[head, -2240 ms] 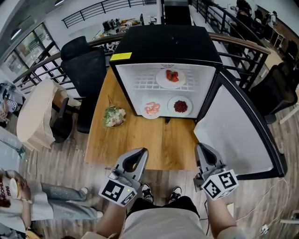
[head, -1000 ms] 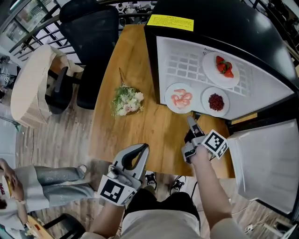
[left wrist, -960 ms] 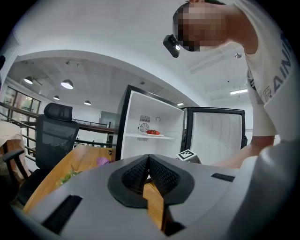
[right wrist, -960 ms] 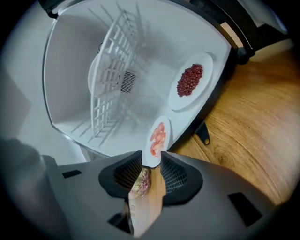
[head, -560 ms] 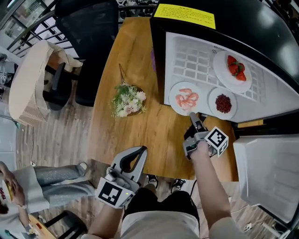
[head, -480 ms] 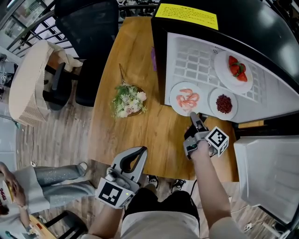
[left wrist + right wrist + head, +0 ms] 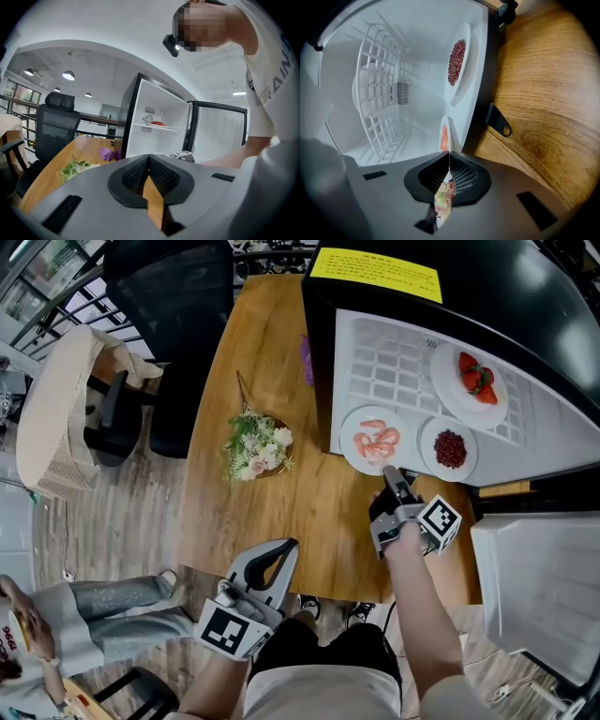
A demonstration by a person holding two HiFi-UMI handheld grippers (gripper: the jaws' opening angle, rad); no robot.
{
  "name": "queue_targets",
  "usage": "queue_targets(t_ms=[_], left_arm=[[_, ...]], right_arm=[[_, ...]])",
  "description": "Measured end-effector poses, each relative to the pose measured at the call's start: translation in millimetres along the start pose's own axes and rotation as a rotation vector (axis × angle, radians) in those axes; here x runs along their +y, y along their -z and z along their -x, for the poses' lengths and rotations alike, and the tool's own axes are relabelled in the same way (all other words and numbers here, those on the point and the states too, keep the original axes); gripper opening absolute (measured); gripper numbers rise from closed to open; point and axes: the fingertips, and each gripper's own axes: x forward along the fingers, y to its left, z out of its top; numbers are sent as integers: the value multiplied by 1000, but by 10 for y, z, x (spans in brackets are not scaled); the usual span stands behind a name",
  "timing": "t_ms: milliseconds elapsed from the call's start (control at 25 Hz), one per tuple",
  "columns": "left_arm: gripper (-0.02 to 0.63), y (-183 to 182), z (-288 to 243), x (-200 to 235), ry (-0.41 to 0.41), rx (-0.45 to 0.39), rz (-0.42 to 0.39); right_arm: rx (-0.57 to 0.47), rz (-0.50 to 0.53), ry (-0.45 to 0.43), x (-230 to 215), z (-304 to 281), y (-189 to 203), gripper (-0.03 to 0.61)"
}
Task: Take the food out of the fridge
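The open black fridge (image 7: 487, 296) lies on the wooden table (image 7: 281, 512). Inside are a plate of shrimp (image 7: 375, 439) at the front lip, a plate of dark red berries (image 7: 450, 449) and a plate of strawberries (image 7: 473, 376) on the wire shelf. My right gripper (image 7: 394, 476) is at the shrimp plate's near rim. In the right gripper view the shrimp plate's (image 7: 444, 136) thin edge runs into the shut jaws of the right gripper (image 7: 449, 161), with the berries plate (image 7: 457, 56) beyond. My left gripper (image 7: 281, 554) hangs shut and empty at the table's near edge.
A bowl of salad (image 7: 255, 444) sits on the table left of the fridge, a purple thing (image 7: 307, 348) by the fridge's side. The fridge door (image 7: 534, 577) stands open at right. A black chair (image 7: 178, 296) and a cloth-covered seat (image 7: 56, 399) stand at left.
My right gripper went forward from near my body to the shrimp plate's rim and has stayed there over the last second. The left gripper has hardly moved.
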Motion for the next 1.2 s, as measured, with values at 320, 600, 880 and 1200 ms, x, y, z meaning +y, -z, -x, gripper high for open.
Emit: queue_targets(t_ms=[320,600,880,1200], left_arm=[[9,-3,8,-60,15,6,-12],[9,-27,55,-91,6,-5,-16],[9,-106,77,-191,23,-14,-40],[9,-195,94,-406,63,-24,-66]], right_arm=[[-16,16,-60,161,54,-51,25],[-17,28,-118,251,185,-40,25],[-17,21,-151,353,525,-9,26],[-20,31,-176,371,1172,135,26]])
